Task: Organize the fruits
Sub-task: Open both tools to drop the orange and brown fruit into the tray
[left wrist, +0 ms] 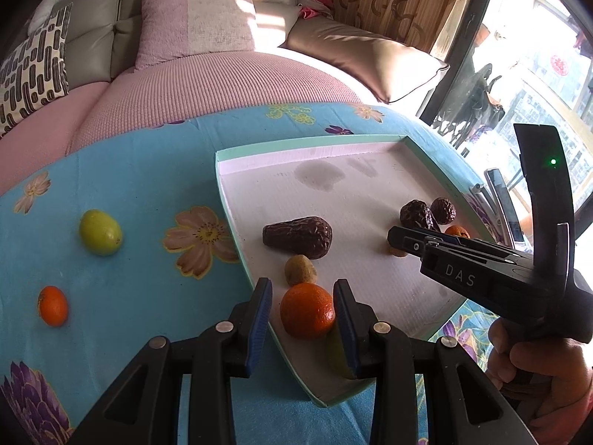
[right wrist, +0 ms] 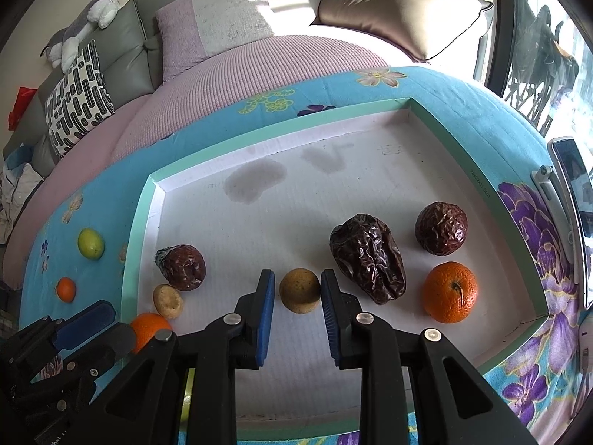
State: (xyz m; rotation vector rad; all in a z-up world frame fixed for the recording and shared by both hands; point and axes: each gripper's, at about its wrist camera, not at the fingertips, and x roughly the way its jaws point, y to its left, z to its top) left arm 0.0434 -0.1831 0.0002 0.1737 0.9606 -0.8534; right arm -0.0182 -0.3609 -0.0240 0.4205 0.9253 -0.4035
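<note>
— Where's the fruit sitting?

— Mostly in the shallow white tray (right wrist: 415, 105) with the mint-green rim, on a blue floral cloth (left wrist: 148, 170). The left gripper (left wrist: 303, 309) has its blue-padded fingers apart on either side of a tangerine (left wrist: 307, 309) at the tray's near left edge; whether the pads touch it, I can't tell.

— And the right one?

— The right gripper (right wrist: 297, 291) brackets a small tan round fruit (right wrist: 299, 290) near the tray's front edge, fingers narrowly parted, seemingly just clear of it.

— The dried dates?

— Three. The big one (right wrist: 367, 257) lies with its long axis running from the back toward the near right, narrower end nearest. A rounder one (right wrist: 441, 228) sits beside it toward the right edge; a third (right wrist: 181, 267) by the left edge points its narrow tip left.

— Anything outside the tray?

— A green fruit (left wrist: 100, 232) and a small tangerine (left wrist: 53, 305) on the cloth, well left. Behind, a pink-covered sofa (left wrist: 229, 81) with cushions, and a window at the right.
</note>
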